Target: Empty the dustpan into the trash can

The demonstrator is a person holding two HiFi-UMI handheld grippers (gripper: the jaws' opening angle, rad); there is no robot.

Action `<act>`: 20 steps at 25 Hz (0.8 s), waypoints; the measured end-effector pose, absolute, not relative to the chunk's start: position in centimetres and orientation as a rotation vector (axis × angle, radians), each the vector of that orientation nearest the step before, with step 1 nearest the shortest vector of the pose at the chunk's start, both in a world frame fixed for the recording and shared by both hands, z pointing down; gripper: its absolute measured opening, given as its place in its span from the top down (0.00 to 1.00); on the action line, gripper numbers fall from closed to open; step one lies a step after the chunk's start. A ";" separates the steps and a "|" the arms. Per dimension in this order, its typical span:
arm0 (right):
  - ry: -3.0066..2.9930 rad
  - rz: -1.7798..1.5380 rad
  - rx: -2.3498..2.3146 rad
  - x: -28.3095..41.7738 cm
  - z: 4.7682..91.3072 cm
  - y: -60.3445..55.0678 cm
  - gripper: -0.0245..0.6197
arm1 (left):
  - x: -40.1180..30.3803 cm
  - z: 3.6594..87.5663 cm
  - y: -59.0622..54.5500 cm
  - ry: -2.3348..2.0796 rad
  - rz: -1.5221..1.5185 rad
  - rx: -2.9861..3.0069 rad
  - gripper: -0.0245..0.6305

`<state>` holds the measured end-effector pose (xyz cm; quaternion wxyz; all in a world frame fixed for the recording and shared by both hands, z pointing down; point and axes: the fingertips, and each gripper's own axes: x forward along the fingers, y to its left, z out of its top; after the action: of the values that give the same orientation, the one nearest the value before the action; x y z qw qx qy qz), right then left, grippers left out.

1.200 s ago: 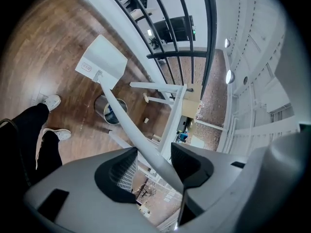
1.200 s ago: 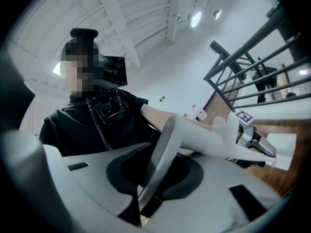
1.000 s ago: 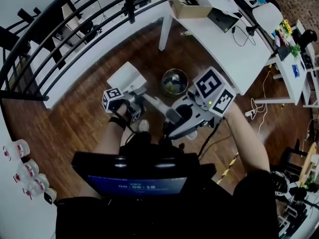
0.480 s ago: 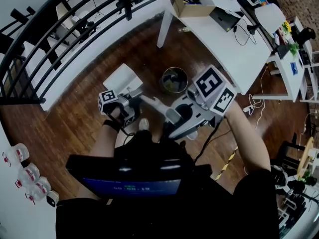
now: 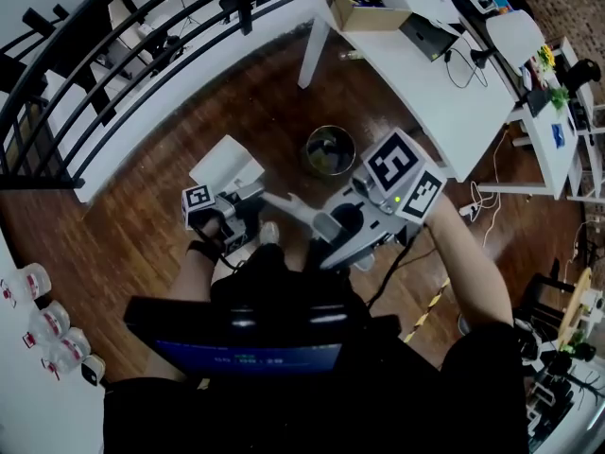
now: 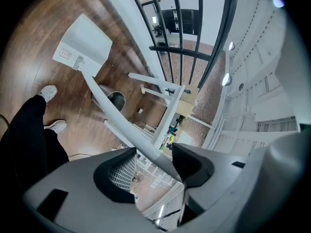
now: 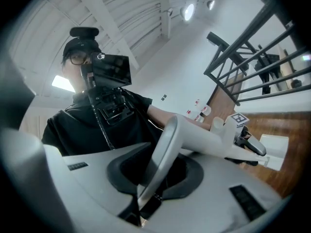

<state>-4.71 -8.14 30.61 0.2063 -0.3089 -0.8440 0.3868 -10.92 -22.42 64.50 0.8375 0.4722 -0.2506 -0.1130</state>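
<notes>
The white dustpan (image 5: 225, 166) hangs over the wood floor, left of the round metal trash can (image 5: 330, 151). Its long grey handle (image 5: 286, 203) runs back to my right gripper (image 5: 326, 227), which is shut on the handle's curved end (image 7: 163, 149). My left gripper (image 5: 246, 200) sits at the handle close to the pan. In the left gripper view the handle (image 6: 121, 115) runs from the pan (image 6: 82, 45) down between the jaws of the left gripper (image 6: 154, 161). It lies against one jaw, and a gap shows on the other side. The trash can (image 6: 114, 100) stands beyond.
A white table (image 5: 425, 83) with a cardboard box (image 5: 354, 3) stands just right of the can. A black railing (image 5: 113, 55) curves along the far left. The person's shoes (image 6: 48, 92) and dark trouser leg are below the handle. Cables trail on the floor at right.
My left gripper and the dustpan have shifted left and nearer to the person, a little farther from the trash can. The right gripper has stayed almost in place on the handle's end.
</notes>
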 end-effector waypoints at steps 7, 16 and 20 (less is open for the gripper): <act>-2.355 1.063 -0.933 -2.8 30.2 -6.5 0.85 | -11.8 64.2 -19.9 -0.610 -0.311 0.988 0.61; -2.280 0.962 -1.040 1.9 31.3 1.1 0.85 | -10.1 64.9 -9.5 -0.780 -0.475 0.938 0.66; -2.309 1.006 -1.030 3.5 31.7 2.7 0.85 | -11.5 64.2 -6.2 -0.882 -0.518 1.014 0.84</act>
<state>3.52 2.66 31.65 0.2088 -0.3702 -0.8299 0.3615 -11.52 -6.23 64.16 0.7517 0.4642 -0.4039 -0.2373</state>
